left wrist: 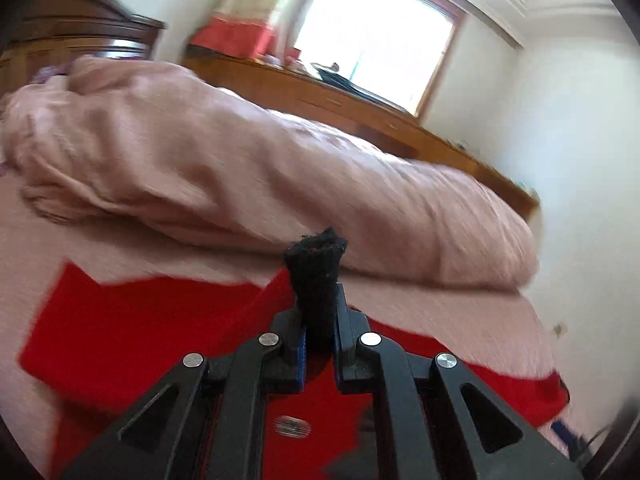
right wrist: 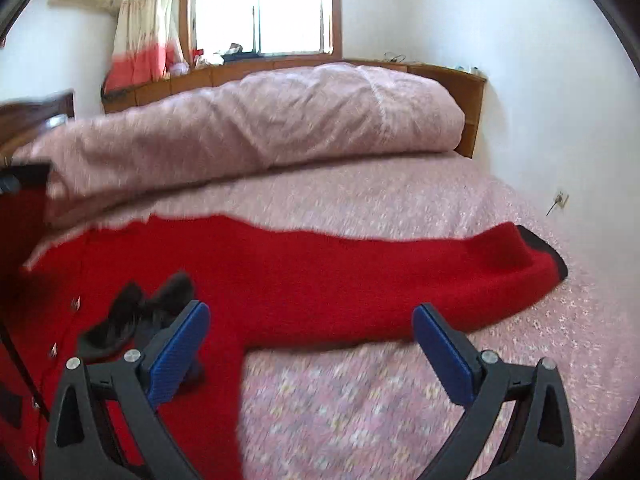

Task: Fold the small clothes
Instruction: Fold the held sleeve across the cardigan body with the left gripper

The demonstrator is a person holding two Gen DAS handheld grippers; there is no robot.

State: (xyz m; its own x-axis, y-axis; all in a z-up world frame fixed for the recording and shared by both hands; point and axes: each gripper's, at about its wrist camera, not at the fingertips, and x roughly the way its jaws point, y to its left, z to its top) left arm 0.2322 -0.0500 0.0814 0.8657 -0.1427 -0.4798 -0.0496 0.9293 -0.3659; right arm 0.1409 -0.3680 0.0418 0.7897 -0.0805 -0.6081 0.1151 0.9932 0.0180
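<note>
A red knitted cardigan [right wrist: 304, 276] lies spread on the pink bed. One sleeve stretches right and ends in a black cuff [right wrist: 554, 258]. A black bow [right wrist: 136, 320] and a row of buttons [right wrist: 76, 302] sit on its front at the left. My right gripper [right wrist: 310, 314] hovers open above the sleeve and body, with nothing between its blue pads [right wrist: 180, 356]. In the left wrist view, my left gripper [left wrist: 320, 304] is shut on the other black cuff [left wrist: 316, 268]. That cuff sticks up past the fingertips, above the red cardigan [left wrist: 120, 320].
A rolled pink duvet [right wrist: 256, 128] lies across the far side of the bed. A wooden ledge [right wrist: 440, 70] and a bright window [right wrist: 264, 4] are behind it. A wall socket [right wrist: 562, 198] is at the right. The floral bedsheet [right wrist: 360, 400] shows in front of the sleeve.
</note>
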